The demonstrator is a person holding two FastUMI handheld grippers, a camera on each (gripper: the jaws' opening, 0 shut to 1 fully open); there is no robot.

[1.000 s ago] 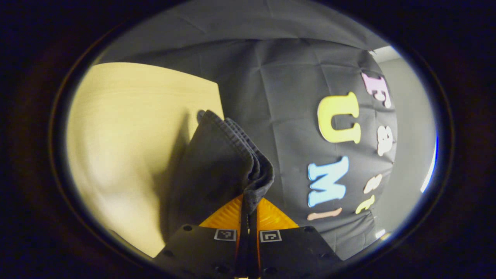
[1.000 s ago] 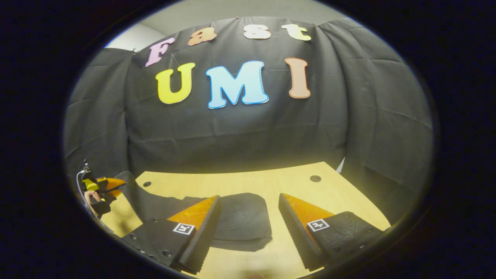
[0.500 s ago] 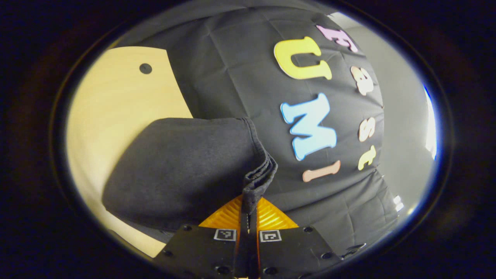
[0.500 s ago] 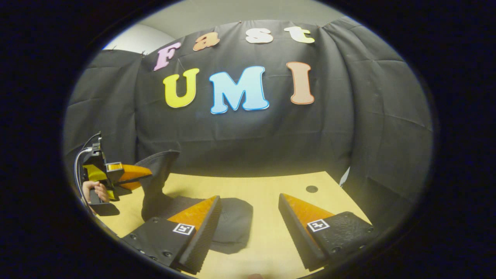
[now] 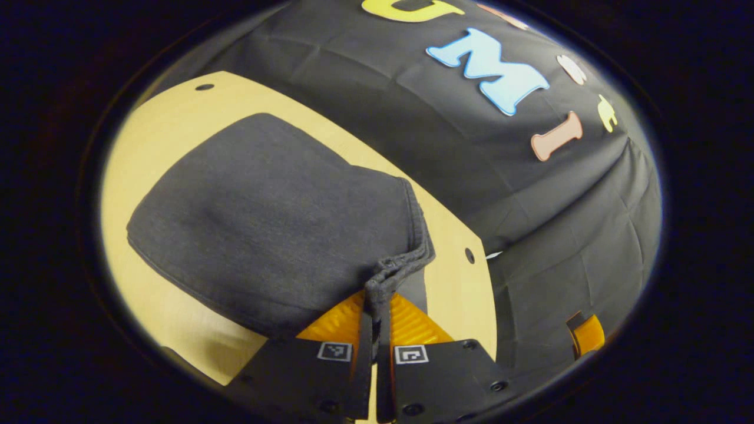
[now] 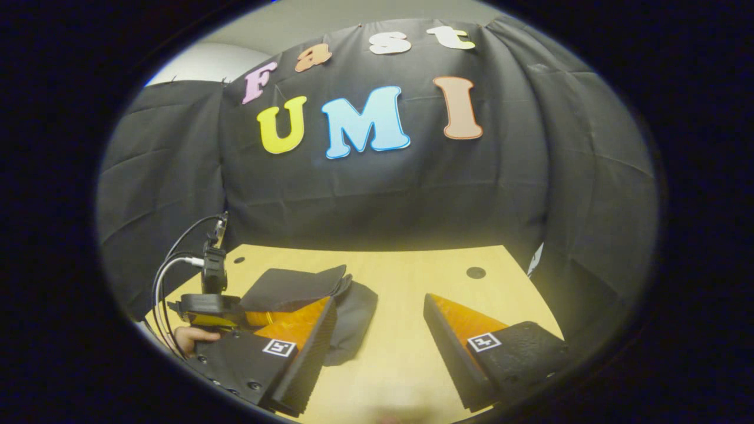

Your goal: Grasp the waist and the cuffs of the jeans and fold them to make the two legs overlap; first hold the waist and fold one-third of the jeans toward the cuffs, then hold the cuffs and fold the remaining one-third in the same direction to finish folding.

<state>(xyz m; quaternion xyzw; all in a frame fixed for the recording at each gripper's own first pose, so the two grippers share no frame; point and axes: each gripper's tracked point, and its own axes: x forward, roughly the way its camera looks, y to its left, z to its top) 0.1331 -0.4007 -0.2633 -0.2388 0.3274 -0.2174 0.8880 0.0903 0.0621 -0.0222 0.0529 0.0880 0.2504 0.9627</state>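
Observation:
The dark grey jeans [image 5: 265, 218] lie as a folded bundle on the light wooden table [image 5: 177, 118]. My left gripper [image 5: 377, 303] is shut on the stacked cuff hems [image 5: 400, 265], holding them low over the bundle. In the right gripper view, the left gripper [image 6: 206, 303] comes in from the left with a flat flap of jeans [image 6: 294, 285] hanging just above the lower layers [image 6: 356, 312]. My right gripper [image 6: 377, 347] is open over bare table, right of the jeans, with nothing between its fingers.
A hand [image 6: 188, 338] holds the left gripper, with cables [image 6: 171, 271] looping above it. The table has small round holes [image 6: 475, 272] near the back edge. The booth's black cloth wall [image 6: 383, 194] stands close behind the table.
The left gripper has swung the cuffs up and over from the left, then lowered them onto the folded part. The right gripper stayed open and almost still.

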